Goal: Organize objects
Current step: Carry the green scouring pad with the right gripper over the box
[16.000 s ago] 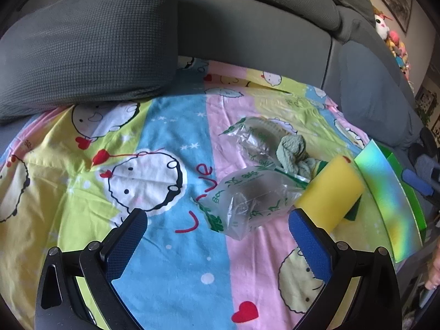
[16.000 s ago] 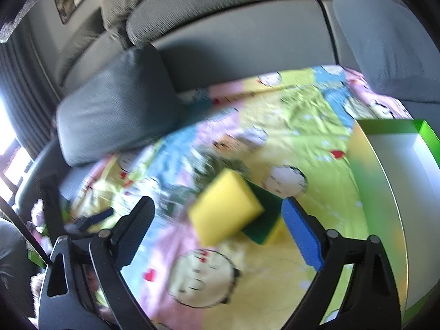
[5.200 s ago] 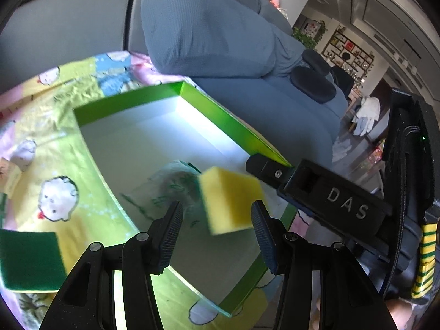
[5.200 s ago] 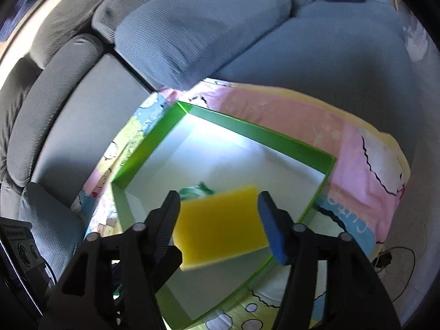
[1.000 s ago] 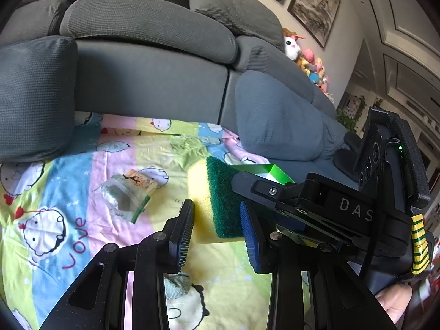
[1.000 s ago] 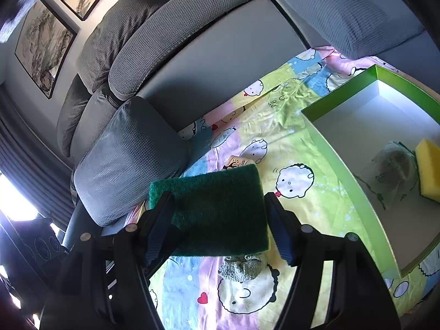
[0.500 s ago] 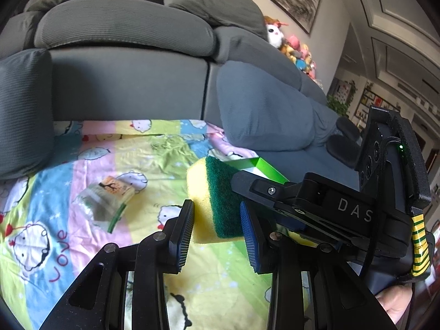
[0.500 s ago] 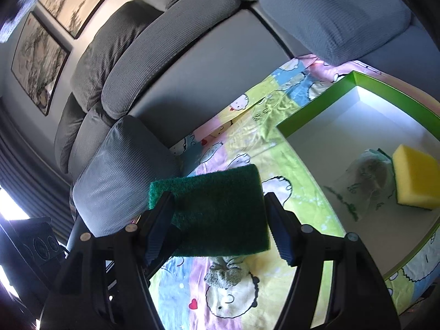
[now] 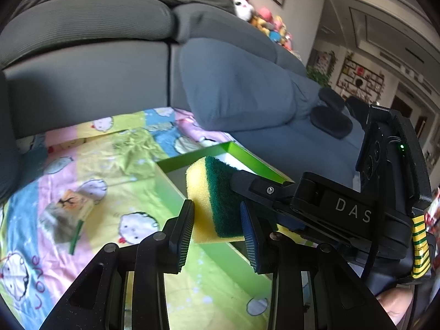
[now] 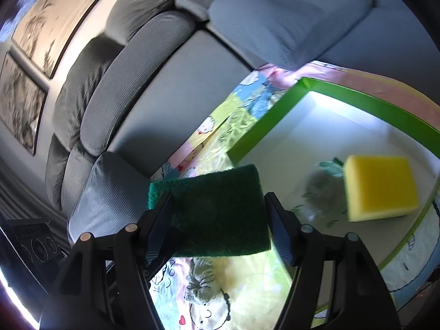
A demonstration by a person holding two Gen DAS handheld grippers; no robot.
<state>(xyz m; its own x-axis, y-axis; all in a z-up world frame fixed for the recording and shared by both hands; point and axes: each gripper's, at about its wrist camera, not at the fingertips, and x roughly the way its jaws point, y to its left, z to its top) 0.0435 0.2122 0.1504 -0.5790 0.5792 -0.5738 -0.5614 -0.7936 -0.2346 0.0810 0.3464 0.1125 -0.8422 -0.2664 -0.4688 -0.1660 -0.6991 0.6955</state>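
Note:
Both grippers are shut on one yellow sponge with a dark green scouring side [image 9: 217,198], held in the air beside the green-rimmed box [image 9: 242,154]. My left gripper [image 9: 217,225] pinches its thickness; my right gripper [image 10: 220,220] grips across the green face [image 10: 217,211]. Inside the box [image 10: 365,101] lie a second yellow sponge [image 10: 381,187] and a clear plastic bag [image 10: 319,189]. Another clear bag with a label [image 9: 66,214] lies on the cartoon blanket.
A crumpled grey-green cloth [image 10: 202,282] lies on the blanket below the held sponge. The grey sofa back and cushions [image 9: 233,88] surround the blanket. A dark cushion [image 10: 107,192] lies at the left.
Both grippers have carried the green-backed sponge to the right, closer to the box. The box interior now fills more of the right wrist view.

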